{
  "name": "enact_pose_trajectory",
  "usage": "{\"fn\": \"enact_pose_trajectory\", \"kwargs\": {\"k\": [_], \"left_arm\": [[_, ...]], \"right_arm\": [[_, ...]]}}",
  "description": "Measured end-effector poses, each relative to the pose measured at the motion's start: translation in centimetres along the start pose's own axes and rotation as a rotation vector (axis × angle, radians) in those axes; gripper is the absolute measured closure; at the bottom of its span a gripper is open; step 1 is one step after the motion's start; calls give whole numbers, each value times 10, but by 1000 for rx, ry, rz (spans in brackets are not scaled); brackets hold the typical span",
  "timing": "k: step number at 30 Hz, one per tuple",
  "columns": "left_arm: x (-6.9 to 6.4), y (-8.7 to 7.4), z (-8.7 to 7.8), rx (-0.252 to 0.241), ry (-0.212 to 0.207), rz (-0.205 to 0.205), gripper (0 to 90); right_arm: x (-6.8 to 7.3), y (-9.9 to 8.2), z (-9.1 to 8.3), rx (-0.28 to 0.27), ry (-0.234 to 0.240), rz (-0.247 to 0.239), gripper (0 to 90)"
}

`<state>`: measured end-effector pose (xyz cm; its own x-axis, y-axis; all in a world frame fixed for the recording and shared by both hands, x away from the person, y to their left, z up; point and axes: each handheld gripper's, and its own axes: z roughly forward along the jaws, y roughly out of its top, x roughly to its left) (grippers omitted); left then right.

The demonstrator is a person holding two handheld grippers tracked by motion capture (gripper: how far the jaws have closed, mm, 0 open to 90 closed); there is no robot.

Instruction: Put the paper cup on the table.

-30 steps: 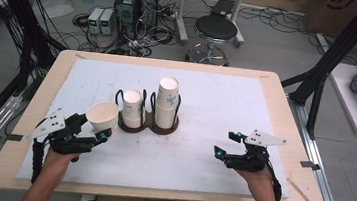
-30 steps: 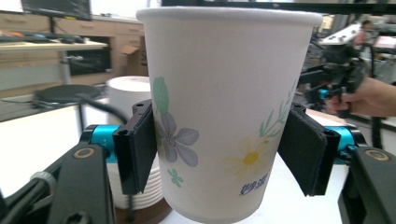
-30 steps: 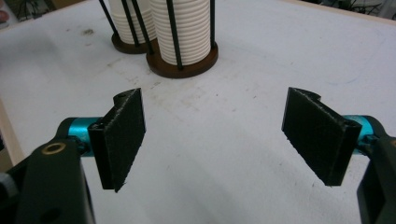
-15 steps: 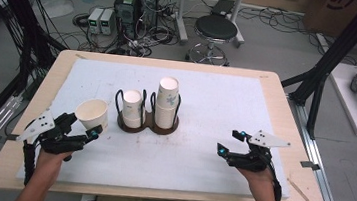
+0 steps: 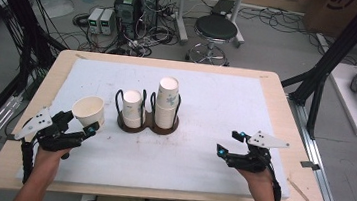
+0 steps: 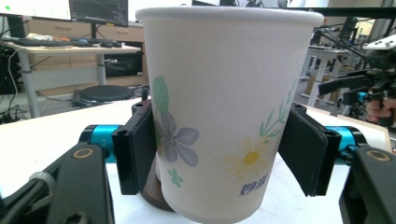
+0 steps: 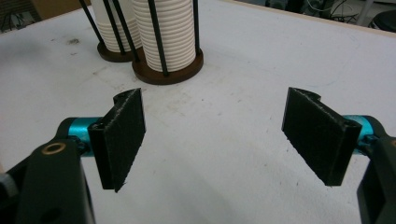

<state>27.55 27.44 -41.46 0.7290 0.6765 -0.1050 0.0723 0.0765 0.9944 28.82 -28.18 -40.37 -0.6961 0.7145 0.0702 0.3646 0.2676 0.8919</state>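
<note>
From above, near the left front of the white-covered tabletop [image 5: 246, 102]: left gripper [image 5: 79, 126] with a paper cup [image 5: 88, 110] upright between its jaws, mouth open to the ceiling, just left of the cup holder [image 5: 147, 123]. Two stacks of cups in that holder, the right stack [image 5: 167, 103] taller than the left stack [image 5: 132, 108], black wire loops around both. Cup and holder close together but apart. Well off to the right, near the front edge: right gripper [image 5: 227, 144], jaws spread wide over bare cloth, nothing between them, pointed toward the holder. Beyond the far edge, on the floor: a black stool [image 5: 215, 30] and a tangle of cables and boxes.

Along the left gripper's jaws: paper cup [image 6: 219, 112] held between both black pads, one pressed on each side of its lower wall, printed flowers facing the camera, rim level. Farther off at the right edge, the other hand with its gripper [image 6: 369, 91].

Along the right gripper's jaws: right gripper [image 7: 212, 135] wide apart, pads clear of everything, white cloth beneath. Ahead at upper left, the bases of both ribbed cup stacks inside the dark round holder [image 7: 168, 72].
</note>
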Motion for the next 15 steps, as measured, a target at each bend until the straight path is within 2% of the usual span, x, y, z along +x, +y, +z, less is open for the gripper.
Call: {"fn": "enact_pose_trajectory", "kwargs": {"k": [3, 6, 15], "left_arm": [[6, -1, 1, 8, 16, 1, 325], [13, -5, 4, 10, 29, -15, 325], [29, -13, 12, 55, 79, -34, 326]], "right_arm": [[0, -2, -2, 0, -3, 2, 222], [1, -3, -3, 3, -4, -2, 222], [2, -8, -8, 8, -5, -10, 223]]}}
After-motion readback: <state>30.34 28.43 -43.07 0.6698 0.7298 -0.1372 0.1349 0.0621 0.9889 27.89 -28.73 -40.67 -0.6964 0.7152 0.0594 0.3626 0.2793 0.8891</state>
